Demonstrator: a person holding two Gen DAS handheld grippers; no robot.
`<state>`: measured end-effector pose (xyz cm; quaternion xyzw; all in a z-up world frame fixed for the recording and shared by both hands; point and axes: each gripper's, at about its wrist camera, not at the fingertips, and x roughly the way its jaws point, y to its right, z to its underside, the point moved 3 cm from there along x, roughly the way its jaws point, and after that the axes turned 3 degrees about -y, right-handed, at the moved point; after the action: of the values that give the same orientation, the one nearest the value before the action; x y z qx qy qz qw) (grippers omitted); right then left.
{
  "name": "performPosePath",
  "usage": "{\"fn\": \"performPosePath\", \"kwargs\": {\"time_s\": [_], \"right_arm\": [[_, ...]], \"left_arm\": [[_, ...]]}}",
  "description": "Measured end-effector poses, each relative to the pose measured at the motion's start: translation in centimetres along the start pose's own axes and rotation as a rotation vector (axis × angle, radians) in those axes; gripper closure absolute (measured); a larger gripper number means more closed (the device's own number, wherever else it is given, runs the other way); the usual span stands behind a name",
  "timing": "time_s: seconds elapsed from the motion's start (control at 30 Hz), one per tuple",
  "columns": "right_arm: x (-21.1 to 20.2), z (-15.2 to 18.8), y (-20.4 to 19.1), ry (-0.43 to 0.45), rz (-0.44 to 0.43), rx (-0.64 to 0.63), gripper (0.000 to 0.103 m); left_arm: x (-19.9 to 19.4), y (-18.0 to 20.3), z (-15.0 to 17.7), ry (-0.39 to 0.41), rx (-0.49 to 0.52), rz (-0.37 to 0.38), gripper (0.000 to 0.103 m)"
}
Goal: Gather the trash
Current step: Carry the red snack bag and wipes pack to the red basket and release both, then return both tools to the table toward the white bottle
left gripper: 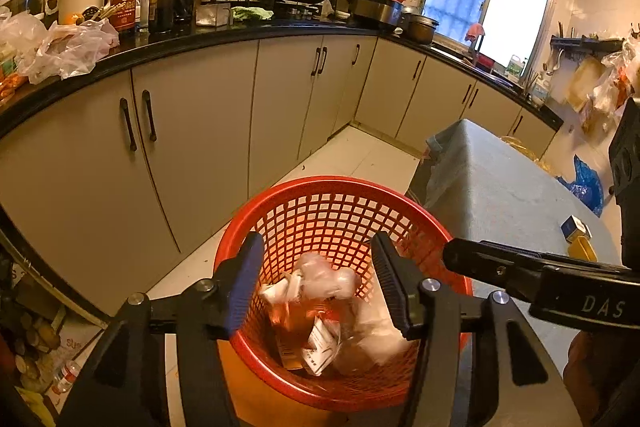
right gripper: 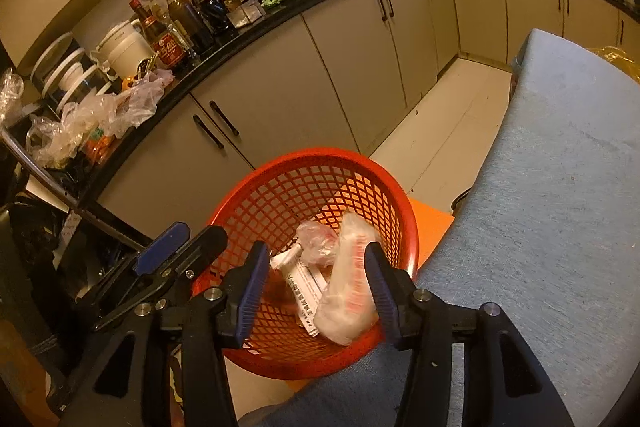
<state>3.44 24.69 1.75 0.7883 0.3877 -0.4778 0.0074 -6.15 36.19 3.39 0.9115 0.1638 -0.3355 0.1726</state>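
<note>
Trash lies in one red basket; left gripper and right gripper both tilt down above it, fingers apart, empty.

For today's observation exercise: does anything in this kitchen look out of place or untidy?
Yes. Crumpled plastic bags lie loose on the black countertop beside the bottles, and a small box is left on the cloth-covered table. The trash sits inside the red basket.

Both wrist cameras look steeply down, close above the red basket, sharing kitchen cabinets beyond.
</note>
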Motion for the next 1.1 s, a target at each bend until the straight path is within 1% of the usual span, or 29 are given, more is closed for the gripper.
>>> {"fn": "performPosePath", "kwargs": {"time_s": [0.2,0.33,0.53,0.8,0.93,1.0,1.03,1.1], "right_arm": [[-2.6,0.5,1.4,0.048,0.009,0.029,0.050],[-5.0,1.3,3.1,0.079,0.025,0.058,0.050],[-8.5,2.6,6.1,0.120,0.048,0.123,0.050],[-13.2,5.3,10.5,0.181,0.100,0.192,0.050],[-17.2,7.2,14.8,0.247,0.152,0.274,0.050],[-20.1,8.3,18.2,0.284,0.230,0.338,0.050],[-20.9,8.6,19.2,0.295,0.260,0.354,0.050],[-23.3,9.7,22.6,0.310,0.382,0.410,0.050]], "left_arm": [[-0.2,0.5,-0.2,0.004,0.007,0.013,0.048],[-0.8,1.8,-0.1,0.010,0.031,0.029,0.048],[-1.9,5.5,0.3,0.018,0.094,0.062,0.048],[-2.6,12.1,1.8,0.009,0.208,0.109,0.047],[-2.8,15.9,3.0,-0.006,0.273,0.142,0.046],[-3.0,18.5,3.9,-0.015,0.318,0.163,0.046],[-3.0,19.5,4.3,-0.018,0.338,0.175,0.046],[-3.3,21.9,5.3,-0.028,0.383,0.202,0.045]]}}
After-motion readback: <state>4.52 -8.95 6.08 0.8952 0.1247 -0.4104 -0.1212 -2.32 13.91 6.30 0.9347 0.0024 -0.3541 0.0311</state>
